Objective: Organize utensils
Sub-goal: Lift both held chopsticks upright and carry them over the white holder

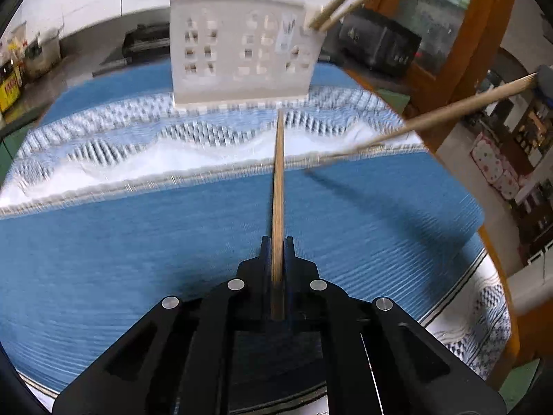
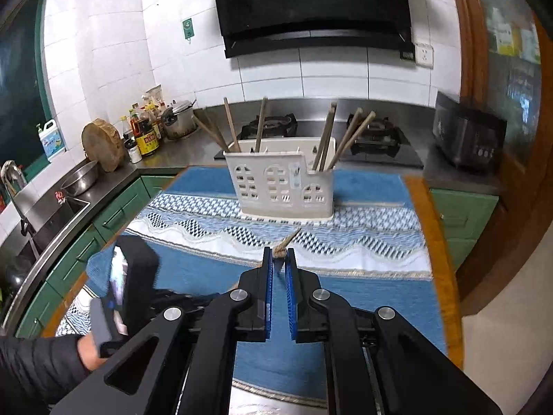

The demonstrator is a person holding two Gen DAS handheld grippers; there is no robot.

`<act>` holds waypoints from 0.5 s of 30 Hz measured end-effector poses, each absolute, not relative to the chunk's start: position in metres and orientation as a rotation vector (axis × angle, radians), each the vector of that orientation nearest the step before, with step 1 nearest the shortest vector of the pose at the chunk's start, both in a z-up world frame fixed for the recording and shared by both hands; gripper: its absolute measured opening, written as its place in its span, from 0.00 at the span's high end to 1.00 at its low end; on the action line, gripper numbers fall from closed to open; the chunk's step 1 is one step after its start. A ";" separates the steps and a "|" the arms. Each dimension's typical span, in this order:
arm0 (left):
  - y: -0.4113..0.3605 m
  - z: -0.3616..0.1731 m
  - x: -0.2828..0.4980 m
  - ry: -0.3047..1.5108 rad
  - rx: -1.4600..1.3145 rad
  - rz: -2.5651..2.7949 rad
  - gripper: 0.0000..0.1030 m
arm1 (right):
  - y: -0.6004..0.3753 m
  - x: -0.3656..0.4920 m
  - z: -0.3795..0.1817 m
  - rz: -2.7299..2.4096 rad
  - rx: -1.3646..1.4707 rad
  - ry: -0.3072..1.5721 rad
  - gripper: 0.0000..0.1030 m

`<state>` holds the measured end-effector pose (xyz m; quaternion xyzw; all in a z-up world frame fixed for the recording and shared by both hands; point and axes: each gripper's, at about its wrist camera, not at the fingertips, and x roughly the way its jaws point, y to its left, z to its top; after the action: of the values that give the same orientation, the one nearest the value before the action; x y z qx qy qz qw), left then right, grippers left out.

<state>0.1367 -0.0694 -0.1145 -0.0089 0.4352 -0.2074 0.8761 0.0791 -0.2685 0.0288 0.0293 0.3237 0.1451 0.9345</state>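
A white utensil holder (image 1: 242, 55) with window cut-outs stands on the blue patterned cloth (image 1: 138, 228), with several wooden chopsticks upright in it; it also shows in the right wrist view (image 2: 280, 186). My left gripper (image 1: 277, 242) is shut on a wooden chopstick (image 1: 278, 180) that points forward toward the holder. My right gripper (image 2: 279, 252) is shut on another chopstick (image 2: 287, 240) at its end, above the cloth (image 2: 345, 294); that chopstick also shows in the left wrist view (image 1: 432, 117), slanting in from the right.
A gas stove (image 2: 311, 135), range hood (image 2: 311, 3) and black appliance (image 2: 466, 138) stand behind the table. Sauce bottles (image 2: 145, 131), a cutting board (image 2: 103, 145) and a sink (image 2: 45, 221) lie along the left counter. The left hand and gripper body (image 2: 128, 283) sit at lower left.
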 end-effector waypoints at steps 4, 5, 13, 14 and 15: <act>-0.057 -0.085 0.142 0.825 -0.035 -0.425 0.95 | -0.274 0.088 0.043 0.320 0.065 0.646 0.93; -0.054 -0.080 0.143 0.810 -0.039 -0.425 0.95 | -0.276 0.091 0.047 0.325 0.066 0.640 0.93; -0.046 -0.046 0.151 0.703 -0.052 -0.422 0.95 | -0.281 0.106 0.074 0.353 0.042 0.605 0.93; -0.046 -0.040 0.153 0.688 -0.046 -0.424 0.95 | -0.282 0.108 0.079 0.355 0.036 0.598 0.93; -0.045 -0.036 0.153 0.681 -0.043 -0.427 0.95 | -0.283 0.111 0.083 0.359 0.034 0.591 0.93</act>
<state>0.1533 -0.0451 -0.0364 -0.0210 0.3316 -0.2080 0.9200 0.1108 -0.2827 0.0827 0.0169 0.2898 0.1758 0.9406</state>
